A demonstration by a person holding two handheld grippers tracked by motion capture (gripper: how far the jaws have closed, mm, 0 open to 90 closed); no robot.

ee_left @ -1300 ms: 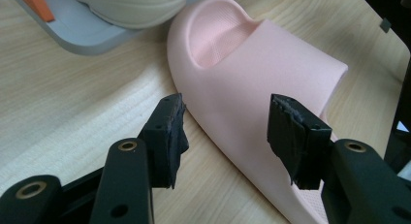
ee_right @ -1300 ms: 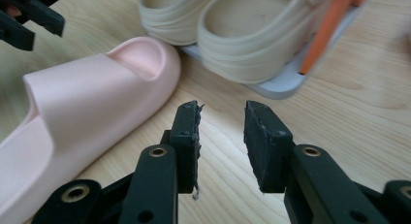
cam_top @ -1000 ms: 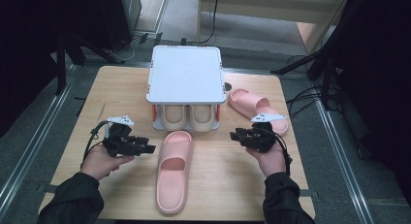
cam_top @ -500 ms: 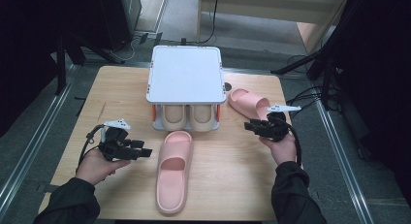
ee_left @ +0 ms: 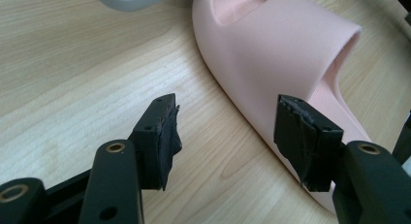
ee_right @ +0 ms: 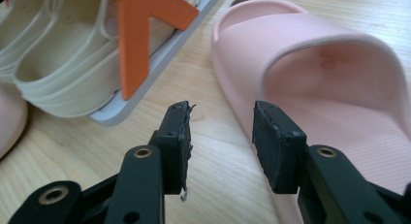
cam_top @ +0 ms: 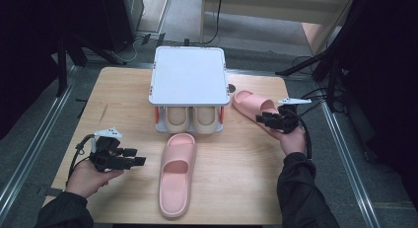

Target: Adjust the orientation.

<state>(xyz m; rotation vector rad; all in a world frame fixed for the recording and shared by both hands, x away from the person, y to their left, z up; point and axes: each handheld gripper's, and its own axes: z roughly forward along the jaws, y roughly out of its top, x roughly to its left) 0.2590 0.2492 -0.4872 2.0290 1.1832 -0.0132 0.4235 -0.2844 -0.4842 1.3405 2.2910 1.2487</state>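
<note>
While my left gripper (cam_top: 139, 161) hovers low over the pale wooden bench (cam_top: 128, 90), its fingers (ee_left: 157, 132) apart and empty just beside the near pink slipper (cam_top: 176, 173), the two-tier white rack (cam_top: 190, 82) with orange struts stands mid-bench, a cream pair (cam_top: 191, 118) tucked under its flat top. To the rack's right, my right gripper (cam_top: 260, 117) holds its fingers (ee_right: 275, 136) apart at the edge of the far pink slipper (cam_top: 249, 102), which lies flat. Both slippers look like smooth, soft moulded foam with rounded straps, so I judge a shallow pinch on that thick rim could slip off or fold it, and a nudge could skid it across the bench.
</note>
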